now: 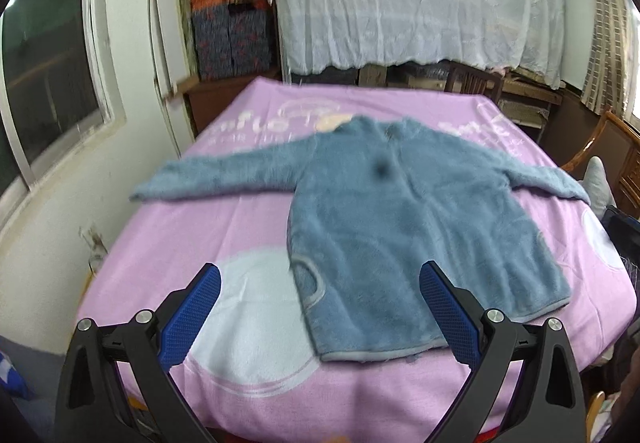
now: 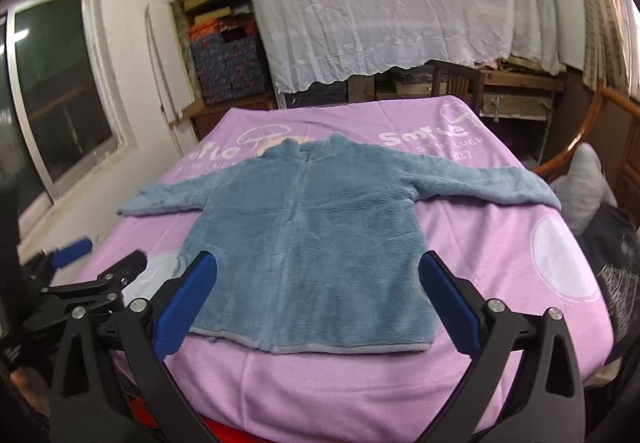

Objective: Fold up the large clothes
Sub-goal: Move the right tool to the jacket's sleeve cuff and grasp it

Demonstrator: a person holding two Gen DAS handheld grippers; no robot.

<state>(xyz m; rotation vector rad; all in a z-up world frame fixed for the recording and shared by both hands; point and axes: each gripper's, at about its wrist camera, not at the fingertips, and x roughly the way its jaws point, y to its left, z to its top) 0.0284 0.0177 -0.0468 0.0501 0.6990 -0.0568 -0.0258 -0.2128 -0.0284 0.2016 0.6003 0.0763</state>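
Note:
A fluffy blue long-sleeved jacket [image 1: 404, 211] [image 2: 304, 239] lies flat on a pink blanket [image 1: 224, 227] [image 2: 472, 243], both sleeves spread out, collar at the far end, hem towards me. My left gripper [image 1: 320, 275] is open, held above the near edge, over the hem's left corner. My right gripper [image 2: 318, 267] is open too, above the middle of the hem, with nothing between its blue pads [image 2: 448, 295]. The left gripper [image 2: 96, 263] also shows at the left of the right wrist view.
The blanket covers a table or bed. A window [image 2: 56, 91] is in the left wall. Stacked boxes [image 2: 224, 31] and a white lace-covered shelf [image 2: 400, 3] stand behind. A wooden chair [image 2: 456, 79] stands at the far end, and wooden furniture with a grey bundle [image 2: 584, 187] on the right.

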